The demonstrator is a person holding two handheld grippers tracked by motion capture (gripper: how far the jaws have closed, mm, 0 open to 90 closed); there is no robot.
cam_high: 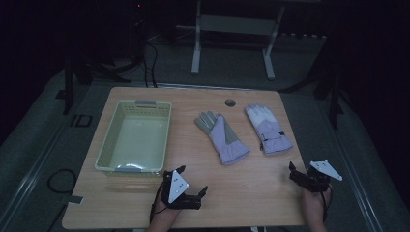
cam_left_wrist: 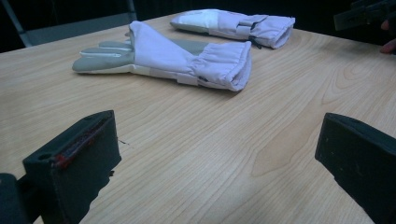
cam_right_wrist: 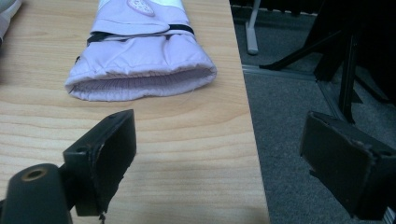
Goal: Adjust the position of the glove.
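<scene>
Two lilac winter gloves lie on the wooden table (cam_high: 251,193). The nearer glove (cam_high: 223,138) (cam_left_wrist: 177,58) rests palm-up near the middle, its cuff toward me. The second glove (cam_high: 269,128) (cam_left_wrist: 233,23) (cam_right_wrist: 140,65) lies further right, its open cuff facing my right gripper. My left gripper (cam_high: 192,180) (cam_left_wrist: 215,135) sits low near the front edge, open, with bare table between its jaws. At the front right corner my right gripper (cam_high: 297,173) (cam_right_wrist: 219,135) is also open and holds nothing, one jaw over the table and one past its edge.
A pale green plastic basket (cam_high: 107,145) stands empty on the left of the table. A small round hole (cam_high: 230,102) marks the far edge. Grey carpet (cam_right_wrist: 299,102) and dark stand legs (cam_right_wrist: 345,60) lie beyond the right edge.
</scene>
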